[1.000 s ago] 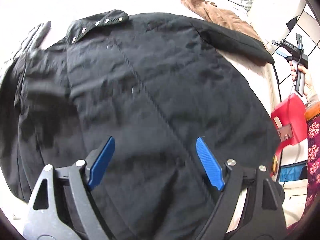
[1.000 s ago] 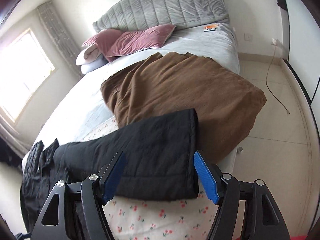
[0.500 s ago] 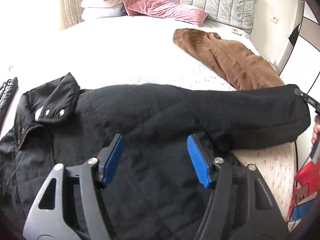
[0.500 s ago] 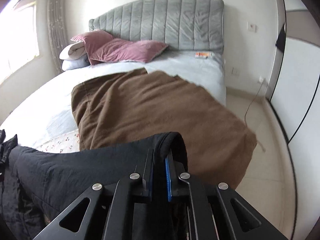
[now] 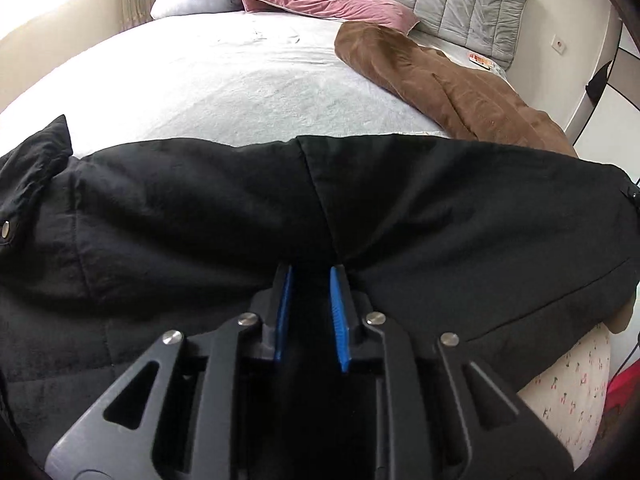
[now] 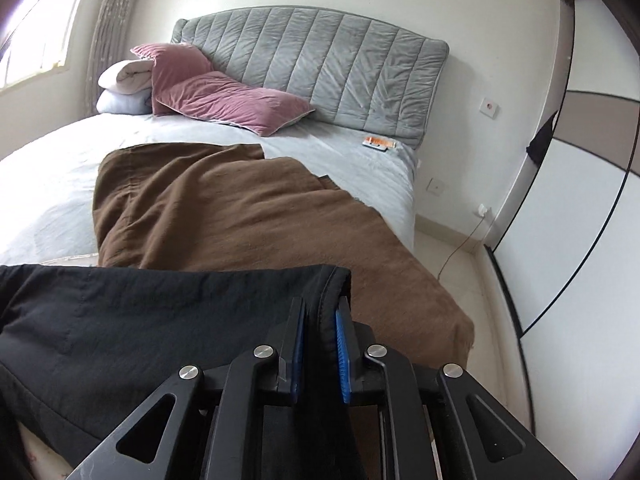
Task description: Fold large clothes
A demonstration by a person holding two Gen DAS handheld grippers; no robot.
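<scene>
A large black jacket [image 5: 200, 216] lies across the foot of the bed, its snap collar [image 5: 24, 184] at the left. My left gripper [image 5: 311, 280] is shut on a pinch of the jacket near the seam where the sleeve [image 5: 480, 216] meets the body. In the right wrist view my right gripper [image 6: 320, 320] is shut on the cuff end of the same black sleeve [image 6: 160, 312], which stretches away to the left, held a little above the bed.
A brown garment [image 6: 240, 232] lies spread on the bed's right side just beyond the sleeve, and shows in the left view [image 5: 440, 80]. Pink pillows [image 6: 224, 96] and a grey headboard [image 6: 340, 68] stand at the far end. The floor and a wardrobe [image 6: 560, 220] are at right.
Both grippers came down onto the jacket and closed: the right on the sleeve cuff first, then the left at the sleeve seam. The sleeve is now pulled taut between them.
</scene>
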